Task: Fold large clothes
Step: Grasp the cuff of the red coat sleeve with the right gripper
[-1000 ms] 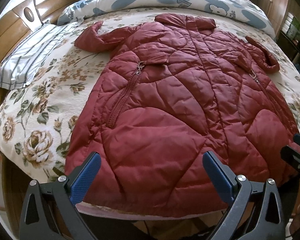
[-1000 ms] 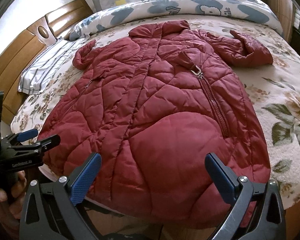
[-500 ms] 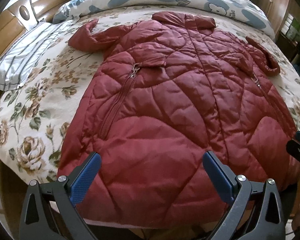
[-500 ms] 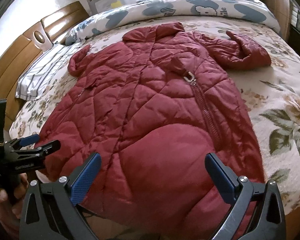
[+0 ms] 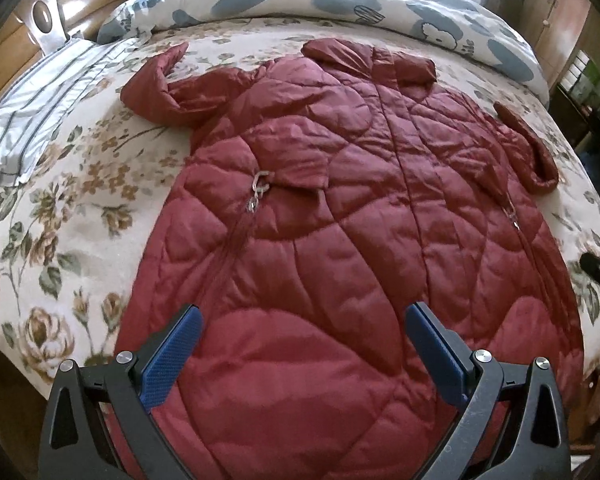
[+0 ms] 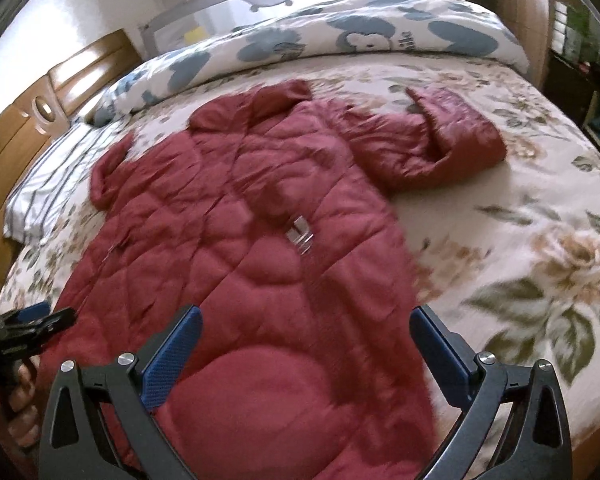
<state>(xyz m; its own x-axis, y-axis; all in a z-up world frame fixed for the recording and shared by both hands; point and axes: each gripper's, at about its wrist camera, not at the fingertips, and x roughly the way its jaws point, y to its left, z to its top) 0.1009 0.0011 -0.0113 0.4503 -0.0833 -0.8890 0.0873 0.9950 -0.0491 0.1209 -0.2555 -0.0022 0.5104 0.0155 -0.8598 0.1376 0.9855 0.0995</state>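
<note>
Red puffer coat [image 5: 340, 240] is spread flat on the bed [image 5: 60, 240]. Both my hand-held grippers, left [image 5: 304, 354] and right [image 6: 306, 354], hover wide apart over its hem; next I'd grab a sleeve.

Quilted coat [image 5: 340, 240]: dark red, with silver zipper pulls [image 5: 258, 196]. Bedsheet [image 5: 60, 240] under the coat: cream with brown roses and green leaves. Duvet [image 5: 340, 4] beyond the coat's collar: white with grey-blue shapes. Pillow [image 5: 32, 116] left of the coat: white with grey stripes. Gripper pads [image 5: 172, 360]: blue on black frames.
</note>
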